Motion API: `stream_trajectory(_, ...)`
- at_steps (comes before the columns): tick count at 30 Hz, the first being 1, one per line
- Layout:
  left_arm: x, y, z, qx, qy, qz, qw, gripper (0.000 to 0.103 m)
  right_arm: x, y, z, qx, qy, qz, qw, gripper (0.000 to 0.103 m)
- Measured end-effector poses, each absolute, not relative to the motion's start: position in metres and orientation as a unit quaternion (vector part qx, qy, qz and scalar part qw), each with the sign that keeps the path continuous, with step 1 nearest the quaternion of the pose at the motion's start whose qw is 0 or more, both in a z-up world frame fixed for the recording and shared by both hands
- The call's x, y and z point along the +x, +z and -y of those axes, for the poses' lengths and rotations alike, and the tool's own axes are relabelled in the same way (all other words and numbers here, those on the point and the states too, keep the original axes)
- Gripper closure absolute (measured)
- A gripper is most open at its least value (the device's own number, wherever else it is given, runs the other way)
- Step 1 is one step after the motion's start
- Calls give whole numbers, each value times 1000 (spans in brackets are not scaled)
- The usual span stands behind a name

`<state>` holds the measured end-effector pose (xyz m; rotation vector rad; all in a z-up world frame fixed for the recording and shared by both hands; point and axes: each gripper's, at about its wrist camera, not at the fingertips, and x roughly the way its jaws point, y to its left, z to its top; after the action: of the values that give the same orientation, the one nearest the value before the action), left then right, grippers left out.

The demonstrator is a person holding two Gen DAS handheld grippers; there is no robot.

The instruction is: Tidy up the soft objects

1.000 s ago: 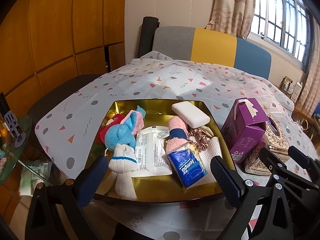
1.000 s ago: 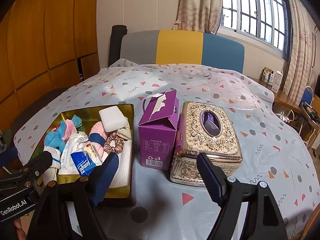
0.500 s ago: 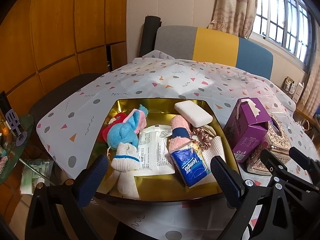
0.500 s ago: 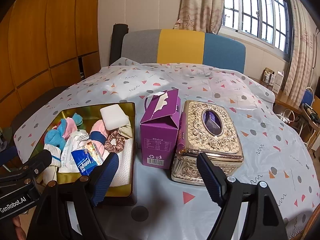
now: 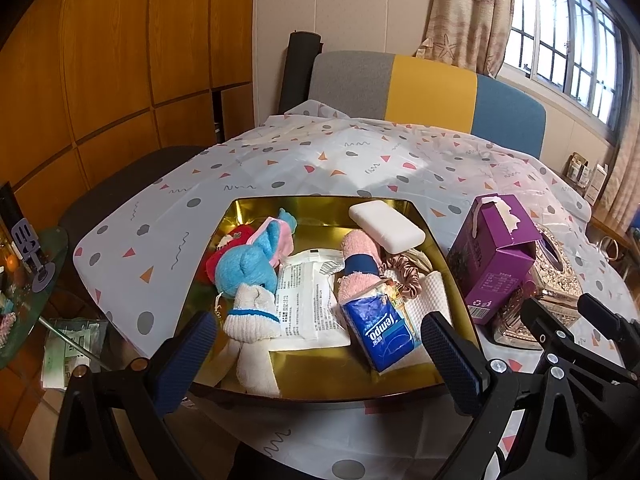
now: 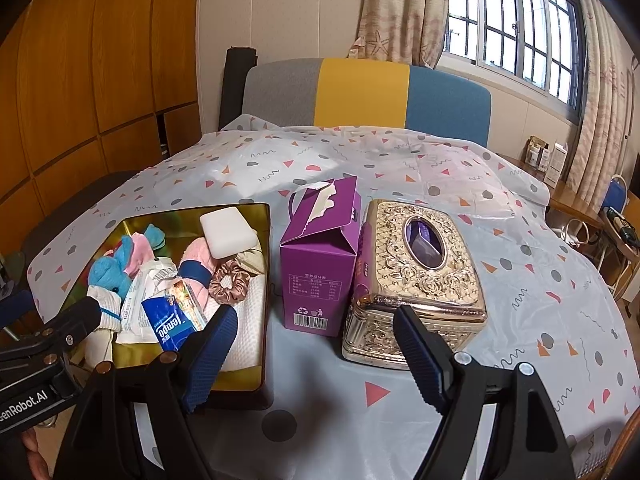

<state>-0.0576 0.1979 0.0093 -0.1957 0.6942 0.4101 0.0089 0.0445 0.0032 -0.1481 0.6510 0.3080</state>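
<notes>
A gold tray point(image 5: 320, 384) holds soft things: a blue plush toy point(image 5: 248, 268), a white sock point(image 5: 252, 320), a wipes packet point(image 5: 304, 300), a blue Tempo tissue pack point(image 5: 384, 332), a rolled pink towel point(image 5: 358, 264), a white sponge block point(image 5: 386, 226), a pink scrunchie point(image 5: 404, 276) and a white cloth point(image 5: 434, 292). My left gripper point(image 5: 320, 356) hovers open over the tray's near edge, nothing between its fingers. My right gripper point(image 6: 316, 360) stands open in front of the purple tissue carton point(image 6: 320, 264) and the ornate gold tissue box point(image 6: 416, 272), holding nothing.
The table wears a white cloth with coloured shapes point(image 6: 540, 300). A grey, yellow and blue chair back point(image 6: 360, 96) stands behind it. A glass side table point(image 5: 28, 280) with small items sits at the far left. The tray point(image 6: 248, 376) lies left of the carton.
</notes>
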Motion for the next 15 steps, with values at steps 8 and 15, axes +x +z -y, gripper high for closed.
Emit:
stream_trajectory(8, -58, 10, -197, -92, 201, -338, 915, 0, 8, 3, -44, -76, 150, -319, 933, 21)
stream_trajectory(15, -57, 8, -199, -87, 206, -343, 912, 0, 8, 2, -44, -78, 150, -319, 933, 21)
